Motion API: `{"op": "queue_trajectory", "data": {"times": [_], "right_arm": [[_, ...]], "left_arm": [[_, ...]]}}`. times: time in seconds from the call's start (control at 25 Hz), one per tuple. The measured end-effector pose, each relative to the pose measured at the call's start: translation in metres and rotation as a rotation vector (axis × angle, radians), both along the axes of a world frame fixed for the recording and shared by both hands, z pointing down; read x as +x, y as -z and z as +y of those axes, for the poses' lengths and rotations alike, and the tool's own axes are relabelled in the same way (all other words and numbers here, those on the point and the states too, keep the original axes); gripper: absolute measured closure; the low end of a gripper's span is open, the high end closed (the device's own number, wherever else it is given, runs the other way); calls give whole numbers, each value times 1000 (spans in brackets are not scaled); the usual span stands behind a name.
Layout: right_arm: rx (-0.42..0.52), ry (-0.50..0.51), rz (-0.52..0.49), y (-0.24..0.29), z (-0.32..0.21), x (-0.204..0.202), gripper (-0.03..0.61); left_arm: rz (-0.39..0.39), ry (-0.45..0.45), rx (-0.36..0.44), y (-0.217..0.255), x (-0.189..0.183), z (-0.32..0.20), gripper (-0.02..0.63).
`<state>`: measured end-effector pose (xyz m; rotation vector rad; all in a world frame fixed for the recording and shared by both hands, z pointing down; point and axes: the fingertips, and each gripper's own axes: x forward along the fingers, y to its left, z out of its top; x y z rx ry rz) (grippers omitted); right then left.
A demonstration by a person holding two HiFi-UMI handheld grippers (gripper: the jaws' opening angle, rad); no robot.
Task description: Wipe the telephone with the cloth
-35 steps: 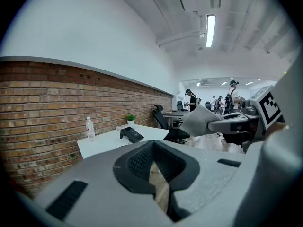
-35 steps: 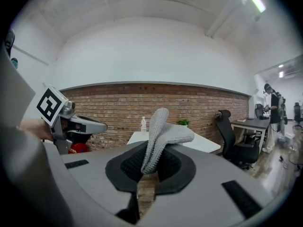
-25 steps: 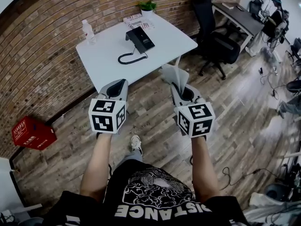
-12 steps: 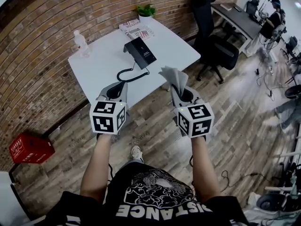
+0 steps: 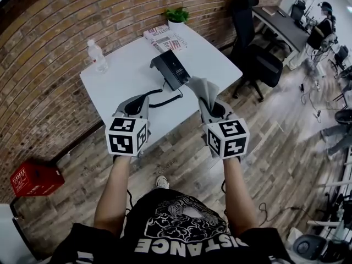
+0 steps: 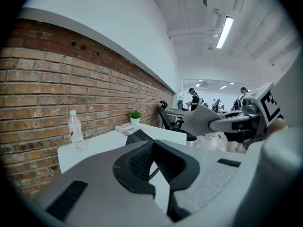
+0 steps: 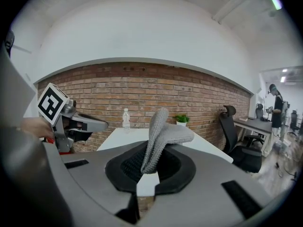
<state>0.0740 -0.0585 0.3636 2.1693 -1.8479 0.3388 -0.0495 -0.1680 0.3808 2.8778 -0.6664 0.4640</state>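
- An office room with a brick wall (image 5: 55, 48) and a wooden plank floor (image 5: 181, 158); more desks and people are in the far right corner.
- A white table (image 5: 126, 84) stands against the wall, with a black office chair (image 5: 256, 54) just beside its right end.
- A red crate (image 5: 33, 177) sits on the floor by the wall, well apart from the table on the left.
- The left gripper (image 5: 141, 98) is held above the table's near edge. Its jaws are together and nothing is between them.
- The right gripper (image 5: 208, 104) is level with it. Its jaws are closed on the grey cloth (image 5: 202, 88), which sticks up past the tips and folds over.
- The black telephone (image 5: 171, 70) lies on the table near its middle. Its coiled cord (image 5: 165, 99) runs toward the near edge, and the cloth is just beside it on the right.
- Magazines (image 5: 165, 37) lie at the far end of the table.
- A clear bottle (image 5: 97, 55) stands upright near the table's left corner.
- A small potted plant (image 5: 177, 16) stands behind the magazines.
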Motion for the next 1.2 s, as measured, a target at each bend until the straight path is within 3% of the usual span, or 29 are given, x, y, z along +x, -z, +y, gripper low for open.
{"op": "queue_trajectory", "data": {"times": [0.64, 0.92, 1.2], "right_arm": [[18, 29, -4, -6, -62, 21, 568], [22, 125, -17, -17, -90, 49, 568], [5, 284, -28, -27, -134, 87, 568]], "left_arm": [[-10, 18, -7, -11, 15, -46, 609], [-37, 105, -5, -23, 34, -60, 607], [-70, 247, -19, -35, 63, -81, 607]]}}
